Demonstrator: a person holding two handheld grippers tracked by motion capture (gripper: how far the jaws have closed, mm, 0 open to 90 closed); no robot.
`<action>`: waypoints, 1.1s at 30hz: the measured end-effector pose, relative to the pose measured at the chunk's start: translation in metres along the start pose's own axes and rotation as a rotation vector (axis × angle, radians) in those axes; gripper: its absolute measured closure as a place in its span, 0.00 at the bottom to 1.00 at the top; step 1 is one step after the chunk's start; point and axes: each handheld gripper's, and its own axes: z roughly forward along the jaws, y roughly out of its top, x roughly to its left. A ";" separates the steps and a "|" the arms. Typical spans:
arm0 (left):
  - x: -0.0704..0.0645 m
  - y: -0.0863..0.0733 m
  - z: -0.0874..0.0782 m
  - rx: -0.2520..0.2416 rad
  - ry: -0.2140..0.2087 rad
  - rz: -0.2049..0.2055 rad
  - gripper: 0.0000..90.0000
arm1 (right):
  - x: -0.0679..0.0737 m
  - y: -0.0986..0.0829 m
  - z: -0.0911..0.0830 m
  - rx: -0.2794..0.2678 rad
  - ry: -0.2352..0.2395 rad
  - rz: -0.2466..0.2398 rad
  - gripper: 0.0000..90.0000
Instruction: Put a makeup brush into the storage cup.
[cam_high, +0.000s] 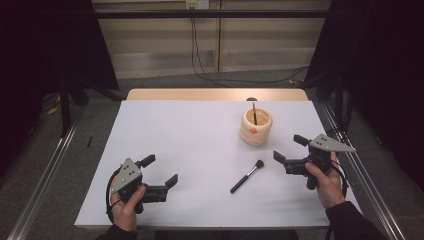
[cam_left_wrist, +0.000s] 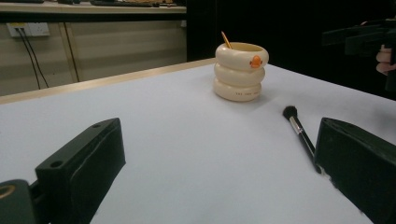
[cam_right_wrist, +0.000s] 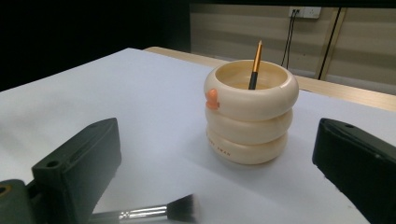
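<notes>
Black-handled makeup brush (cam_high: 247, 176) with a dark bristle head lies loose on the white surface (cam_high: 175, 130), waiting to be picked up.
It rests between the two grippers, just in front of the cream ringed holder (cam_high: 256, 127), where a gold-handled brush (cam_high: 254, 113) already stands. Right gripper (cam_high: 290, 149) is nearer, left gripper (cam_high: 160, 170) farther off; both have jaws spread, holding nothing. Likely next: close on the handle and stand it in the holder.

white table top (cam_high: 175, 130), wall sockets (cam_high: 196, 4) with black cables (cam_high: 200, 65), grey floor (cam_high: 165, 80).

White table (cam_high: 165, 130) bears cream holder (cam_high: 255, 130), makeup brush (cam_high: 247, 176).
</notes>
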 end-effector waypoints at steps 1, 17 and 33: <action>0.001 0.000 0.000 -0.001 0.001 0.003 0.02 | 0.001 -0.001 -0.003 -0.004 -0.003 -0.005 0.01; 0.003 -0.001 -0.001 -0.005 0.002 -0.005 0.01 | 0.016 -0.019 -0.039 0.002 -0.027 0.012 0.02; 0.001 -0.001 -0.001 -0.006 0.003 -0.012 0.01 | 0.013 -0.030 -0.050 -0.002 -0.007 0.027 0.01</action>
